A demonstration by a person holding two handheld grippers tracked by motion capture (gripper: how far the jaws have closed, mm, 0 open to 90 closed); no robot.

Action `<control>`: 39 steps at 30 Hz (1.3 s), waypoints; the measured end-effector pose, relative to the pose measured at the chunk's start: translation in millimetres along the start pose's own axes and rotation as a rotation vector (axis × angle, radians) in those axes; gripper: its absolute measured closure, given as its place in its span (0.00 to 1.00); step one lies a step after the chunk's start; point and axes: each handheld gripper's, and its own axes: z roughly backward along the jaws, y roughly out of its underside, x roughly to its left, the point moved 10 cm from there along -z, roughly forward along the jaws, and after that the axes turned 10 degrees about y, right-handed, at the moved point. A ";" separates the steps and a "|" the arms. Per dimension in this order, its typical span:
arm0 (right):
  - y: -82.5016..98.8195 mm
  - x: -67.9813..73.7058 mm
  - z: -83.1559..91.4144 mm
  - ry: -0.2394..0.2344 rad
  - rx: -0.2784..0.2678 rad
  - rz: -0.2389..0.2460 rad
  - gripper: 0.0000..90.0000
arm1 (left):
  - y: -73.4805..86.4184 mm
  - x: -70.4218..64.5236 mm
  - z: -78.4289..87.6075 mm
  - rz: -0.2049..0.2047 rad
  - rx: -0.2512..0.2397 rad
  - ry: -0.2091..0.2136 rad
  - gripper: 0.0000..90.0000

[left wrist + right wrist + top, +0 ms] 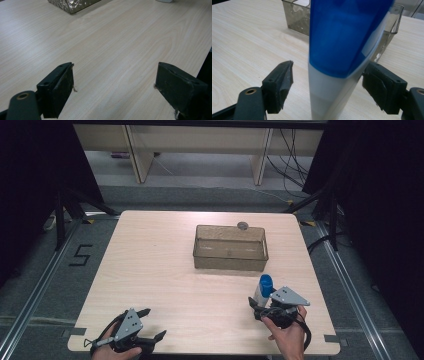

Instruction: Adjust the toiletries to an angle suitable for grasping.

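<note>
Two claws work this table (150,265): the left claw (150,326) rests wide open and empty at the near edge; the right claw (261,302) straddles the upright blue-capped tube (263,289), one pad touching, not yet clamped. Uneven closing could tip it short of the clear bin (230,248).

Left tongs (113,85): two black jaws rise from the lower edge, standing wide apart, nothing between them, only bare board. Pads look worn, with pale scuffs along the edges. A round metal eyelet sits on the arm at lower left. Tabletop (120,42): light wood grain running diagonally. Top edge, left of centre: corner of a translucent, brownish container (72,5), well beyond the jaws. Top right: a sliver of a white object (164,1), too cropped to identify. Far right: the board's edge, dark beyond it.
</note>
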 end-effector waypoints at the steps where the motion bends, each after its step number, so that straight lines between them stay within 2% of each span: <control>1: 0.5 1.5 -0.5 -0.010 0.008 -0.008 0.30 | -0.4 0.0 0.1 0.000 -0.003 0.000 0.16; 3: 0.7 -1.1 -1.6 0.009 0.008 0.005 0.32 | -0.9 -1.1 -0.3 0.010 -0.012 0.003 0.16; 15: -0.2 -1.6 -3.5 0.004 0.007 -0.011 0.38 | -1.4 -1.3 -0.3 0.009 -0.014 0.004 0.16; 19: 0.5 0.4 -5.0 -0.010 0.010 -0.016 0.40 | -1.3 -1.3 -0.3 0.010 -0.014 0.004 0.16; 26: 0.0 -0.7 -7.1 -0.003 0.008 -0.010 0.45 | -1.4 -1.3 -0.2 0.009 -0.014 0.004 0.16; 28: -0.3 -2.2 -7.9 0.004 0.005 0.010 0.46 | -1.3 -1.1 -0.2 0.011 -0.014 0.004 0.16; 29: -0.1 -0.8 -8.0 -0.006 0.010 -0.007 0.47 | -1.4 -1.0 -0.6 0.011 -0.015 0.003 0.16; 39: -0.9 -4.2 -9.7 0.000 0.003 -0.011 0.53 | -1.5 -1.2 -0.1 0.009 -0.014 0.004 0.16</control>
